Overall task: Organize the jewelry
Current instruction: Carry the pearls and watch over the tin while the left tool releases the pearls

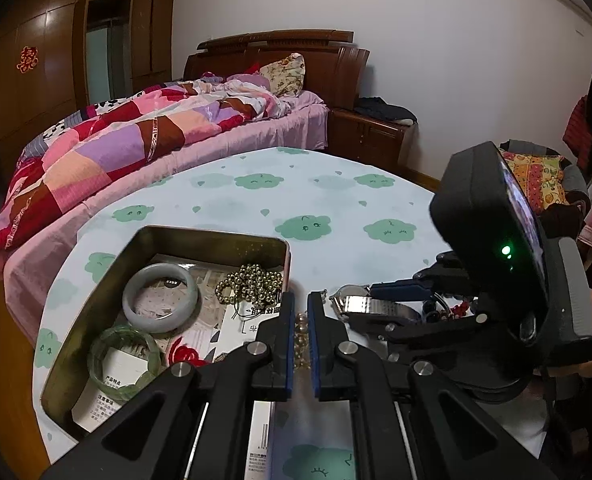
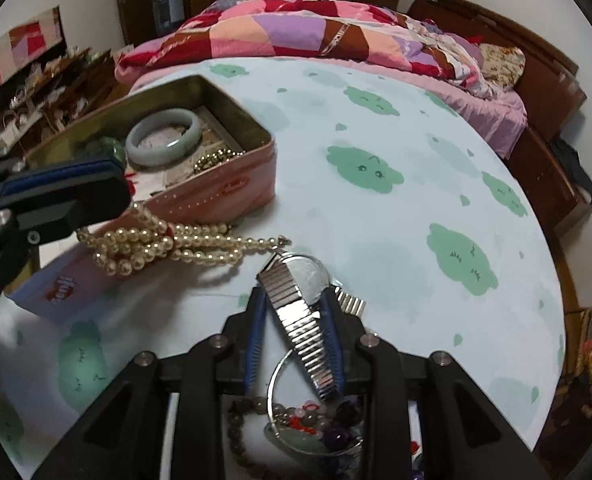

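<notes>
Left gripper (image 2: 61,178) clamps pearl necklace (image 2: 167,244); right gripper (image 2: 296,320) fingers apart astride watch (image 2: 300,300); tin (image 2: 231,192) at 10 o'clock, lettering unreadable.

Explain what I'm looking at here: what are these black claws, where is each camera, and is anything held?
There is no robot arm: a person holds a hand-held two-finger tool in each hand, and each picture comes from a fisheye camera on one tool, looking along its fingers. The left tool is shut on a pearl necklace, which trails over the tin's lid onto the cloud-print tablecloth. The right tool straddles a silver watch with a stretch band; its pads don't clearly press it, so I read it as open. The open tin holds a pale jade bangle, a green bangle and a gold bead strand. More bead bracelets lie beneath the right tool.
</notes>
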A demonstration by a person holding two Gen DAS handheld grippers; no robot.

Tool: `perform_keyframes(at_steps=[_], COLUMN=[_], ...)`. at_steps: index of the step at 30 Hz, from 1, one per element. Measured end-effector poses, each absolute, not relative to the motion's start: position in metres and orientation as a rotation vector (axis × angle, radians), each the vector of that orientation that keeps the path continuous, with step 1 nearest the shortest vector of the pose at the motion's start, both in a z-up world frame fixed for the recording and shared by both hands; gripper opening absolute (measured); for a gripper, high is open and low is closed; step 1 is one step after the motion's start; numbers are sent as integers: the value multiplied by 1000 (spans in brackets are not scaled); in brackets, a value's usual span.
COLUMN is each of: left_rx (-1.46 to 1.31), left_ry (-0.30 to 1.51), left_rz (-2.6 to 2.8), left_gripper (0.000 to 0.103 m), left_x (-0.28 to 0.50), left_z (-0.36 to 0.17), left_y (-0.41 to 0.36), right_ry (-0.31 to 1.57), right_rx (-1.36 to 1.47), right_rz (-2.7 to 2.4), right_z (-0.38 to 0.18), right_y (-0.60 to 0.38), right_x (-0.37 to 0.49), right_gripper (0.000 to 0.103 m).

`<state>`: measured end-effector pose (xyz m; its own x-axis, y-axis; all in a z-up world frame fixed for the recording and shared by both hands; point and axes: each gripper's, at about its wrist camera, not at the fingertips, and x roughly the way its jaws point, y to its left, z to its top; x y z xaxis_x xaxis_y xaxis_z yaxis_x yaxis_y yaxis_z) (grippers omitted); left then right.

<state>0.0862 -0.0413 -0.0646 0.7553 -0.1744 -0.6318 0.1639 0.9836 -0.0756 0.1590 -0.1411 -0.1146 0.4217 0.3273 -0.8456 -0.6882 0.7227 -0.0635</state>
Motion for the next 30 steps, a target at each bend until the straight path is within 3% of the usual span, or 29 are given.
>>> perform_keyframes(at_steps=[2, 4, 30], left_rx=[-16, -18, -42], left_ry=[691, 688, 505], left_rz=[-182, -181, -212], left_gripper=[5, 5, 5], left_x=[87, 88, 65], left_z=[-64, -63, 26], left_y=[-41, -40, -16], right_ry=[931, 930, 695], right_rx=[-465, -460, -227], right_rz=[642, 626, 586], right_z=[-115, -113, -24], right_y=[-139, -140, -160], right_x=[160, 161, 142], right_gripper=[31, 17, 17])
